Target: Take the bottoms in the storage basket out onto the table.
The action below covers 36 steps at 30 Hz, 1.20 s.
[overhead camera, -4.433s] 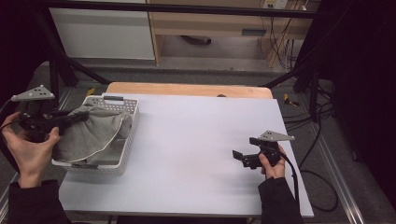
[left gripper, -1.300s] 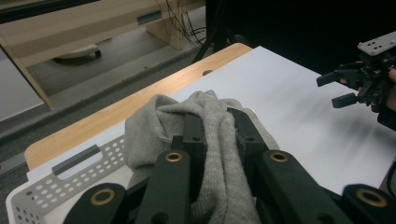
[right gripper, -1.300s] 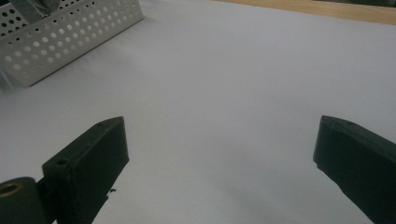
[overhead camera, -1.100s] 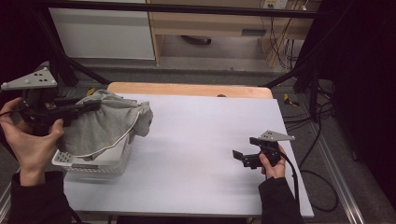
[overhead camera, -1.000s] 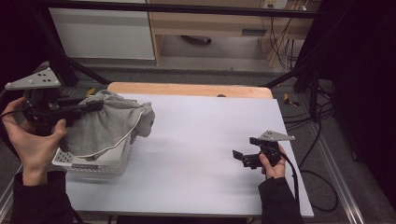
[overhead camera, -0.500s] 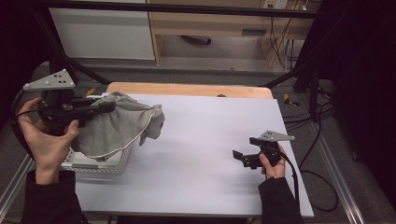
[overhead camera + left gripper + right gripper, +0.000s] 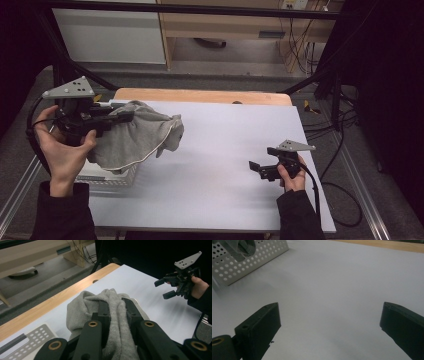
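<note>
From the high view the left gripper sits at the left of the frame with a grey garment hanging from it, lifted above a white perforated basket whose lower wall peeks out beneath the cloth at the left edge of the worktop. The left gripper view settles what that view leaves vague: both black fingers are pressed tight into a bunched fold of the garment, closed on it, with a corner of the basket's rim at the lower left of the frame. It also shows the right gripper far off at the upper right, held in a hand. The right gripper view looks low across the bare worktop between its own two fingers, which stand wide apart with nothing between them; the basket's holed wall and a scrap of grey cloth sit in its upper left corner. In the high view the right gripper rests at the lower right of the frame, well apart from the garment. Between the two grippers the worktop lies open; its wooden far edge runs along the top, and dark frame bars slant down at both upper sides
</note>
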### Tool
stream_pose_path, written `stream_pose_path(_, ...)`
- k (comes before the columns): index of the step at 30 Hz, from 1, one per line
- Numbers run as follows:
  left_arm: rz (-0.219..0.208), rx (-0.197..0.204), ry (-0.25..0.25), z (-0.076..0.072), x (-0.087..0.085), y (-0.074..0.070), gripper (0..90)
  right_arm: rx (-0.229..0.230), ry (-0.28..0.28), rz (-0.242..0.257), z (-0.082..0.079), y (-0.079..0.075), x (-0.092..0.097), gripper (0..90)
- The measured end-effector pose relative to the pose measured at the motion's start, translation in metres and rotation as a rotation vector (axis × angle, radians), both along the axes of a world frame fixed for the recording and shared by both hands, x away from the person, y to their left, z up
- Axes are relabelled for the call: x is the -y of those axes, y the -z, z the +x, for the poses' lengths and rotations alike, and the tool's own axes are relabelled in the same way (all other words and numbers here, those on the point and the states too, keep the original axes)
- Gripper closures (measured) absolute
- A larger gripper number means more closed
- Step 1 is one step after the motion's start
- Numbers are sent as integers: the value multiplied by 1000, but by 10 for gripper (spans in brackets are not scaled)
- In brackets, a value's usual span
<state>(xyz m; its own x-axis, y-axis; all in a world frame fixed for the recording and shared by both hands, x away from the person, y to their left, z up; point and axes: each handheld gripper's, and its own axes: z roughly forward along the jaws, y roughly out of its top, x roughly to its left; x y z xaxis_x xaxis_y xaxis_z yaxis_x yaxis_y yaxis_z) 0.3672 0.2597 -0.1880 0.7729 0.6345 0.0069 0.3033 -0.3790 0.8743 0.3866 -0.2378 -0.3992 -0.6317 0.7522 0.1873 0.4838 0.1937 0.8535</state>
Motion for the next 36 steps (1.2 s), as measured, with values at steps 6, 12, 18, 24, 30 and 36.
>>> stream_pose_path(6,2,-8,16,3,11,6,783,-2,1,1,0,0,0,35)
stream_pose_path(12,12,-17,34,7,23,11,783,2,2,2,0,0,1,35)
stream_pose_path(18,11,-27,52,10,32,19,783,3,1,3,0,-1,1,35)
stream_pose_path(24,20,-35,65,13,43,26,783,3,1,3,0,-1,1,35)
stream_pose_path(30,28,-54,86,17,55,36,783,4,2,3,0,-1,1,35)
stream_pose_path(36,34,-63,102,19,64,45,783,5,0,2,0,-1,1,35)
